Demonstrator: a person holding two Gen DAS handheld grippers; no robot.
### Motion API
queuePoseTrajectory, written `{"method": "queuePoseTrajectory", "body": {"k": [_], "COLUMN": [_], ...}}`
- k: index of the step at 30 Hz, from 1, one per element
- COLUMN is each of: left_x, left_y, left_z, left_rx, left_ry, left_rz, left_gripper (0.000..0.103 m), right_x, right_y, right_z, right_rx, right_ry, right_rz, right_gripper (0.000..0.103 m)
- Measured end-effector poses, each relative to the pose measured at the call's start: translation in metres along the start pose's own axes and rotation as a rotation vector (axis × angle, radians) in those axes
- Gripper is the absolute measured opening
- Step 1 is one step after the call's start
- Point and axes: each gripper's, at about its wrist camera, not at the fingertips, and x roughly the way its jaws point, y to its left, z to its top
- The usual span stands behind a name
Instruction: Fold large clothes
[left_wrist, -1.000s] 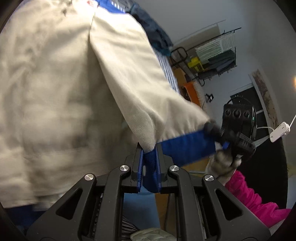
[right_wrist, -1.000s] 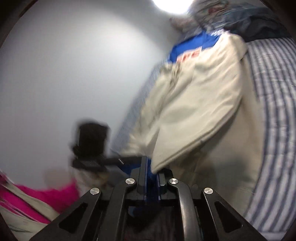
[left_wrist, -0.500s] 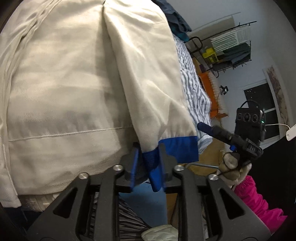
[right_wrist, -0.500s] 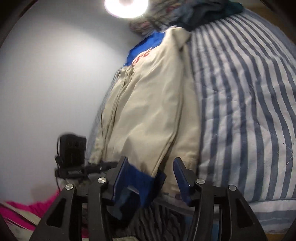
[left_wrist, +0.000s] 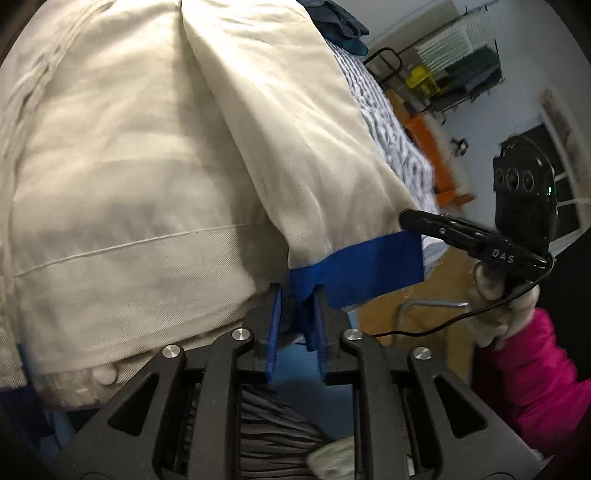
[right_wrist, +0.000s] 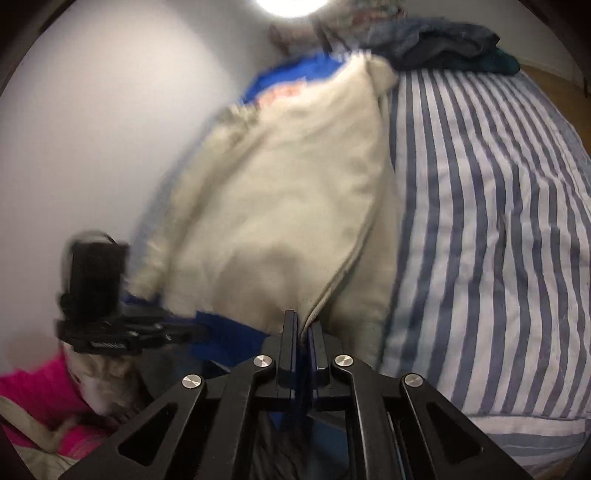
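Since half a second ago my right jaws, which stood wide around the blue cuff, have just been closing and are now nearly shut on it. My left jaws have just been closing a little too; they stand narrow with a fold of that cuff between them, though from this angle I cannot be sure how firmly the pads bite.

Outward from both pairs runs the cream sleeve, and beyond it the body of the jacket, laid on the striped bed along the edge nearest the wall. Its long axis runs straight away from me, blue collar end at the far end, cuff end at the near edge where I hold it. A heap of dark clothes sits at the far end.

Both hands share the one cuff, left at its inner corner, right at its outer. I judge the sleeve must go across the body, leftward in the left view, so my right hand leads.
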Motion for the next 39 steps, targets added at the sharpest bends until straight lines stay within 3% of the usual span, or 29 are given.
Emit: {"method": "queuePoseTrajectory", "body": {"k": [1, 2, 4, 8, 11, 15, 19, 23, 32, 34, 36, 38, 39], "left_x": [-0.005, -0.011, -0.027, -0.042, -0.032, -0.001, 0.050, 0.062, 0.058, 0.057, 0.060, 0.061, 0.061], "left_y": [-0.004, -0.007, -0.015, -0.041, -0.071, -0.091, -0.089, -0.075, -0.068, -0.065, -0.063, -0.064, -0.064], "left_z": [-0.002, -0.004, -0.008, 0.002, 0.015, 0.028, 0.038, 0.035, 0.028, 0.027, 0.029, 0.031, 0.030], "left_rx": [0.027, 0.049, 0.085, 0.150, 0.220, 0.273, 0.281, 0.268, 0.258, 0.250, 0.246, 0.248, 0.250], "left_ry": [-0.007, -0.020, -0.059, -0.131, -0.155, -0.112, -0.016, 0.012, 0.010, 0.013, 0.017, 0.017, 0.017], "left_rz": [0.026, 0.047, 0.077, 0.089, 0.073, 0.045, 0.060, 0.044, 0.016, 0.005, -0.004, -0.006, -0.007], "left_gripper": [0.016, 0.016, 0.016, 0.016, 0.016, 0.016, 0.016, 0.016, 0.016, 0.016, 0.016, 0.016, 0.016], "right_x": [0.002, 0.001, -0.010, -0.038, -0.040, -0.027, -0.008, 0.026, 0.097, 0.104, 0.108, 0.108, 0.098], "right_y": [0.001, 0.001, -0.002, -0.025, -0.052, -0.082, -0.110, -0.129, -0.175, -0.178, -0.178, -0.174, -0.165], "right_z": [-0.003, -0.004, -0.001, 0.021, 0.056, 0.115, 0.165, 0.209, 0.254, 0.260, 0.269, 0.279, 0.285], "right_rx": [-0.021, -0.029, -0.035, -0.006, 0.067, 0.143, 0.207, 0.263, 0.457, 0.467, 0.474, 0.466, 0.421], "right_ry": [0.014, 0.019, -0.014, -0.133, -0.209, -0.278, -0.308, -0.320, -0.308, -0.328, -0.337, -0.341, -0.349], "right_rz": [-0.007, 0.023, 0.092, 0.149, 0.172, 0.181, 0.201, 0.214, 0.285, 0.313, 0.330, 0.327, 0.273], "right_gripper": [0.013, 0.024, 0.037, 0.047, 0.048, 0.048, 0.048, 0.052, 0.052, 0.051, 0.042, 0.008, 0.005]}}
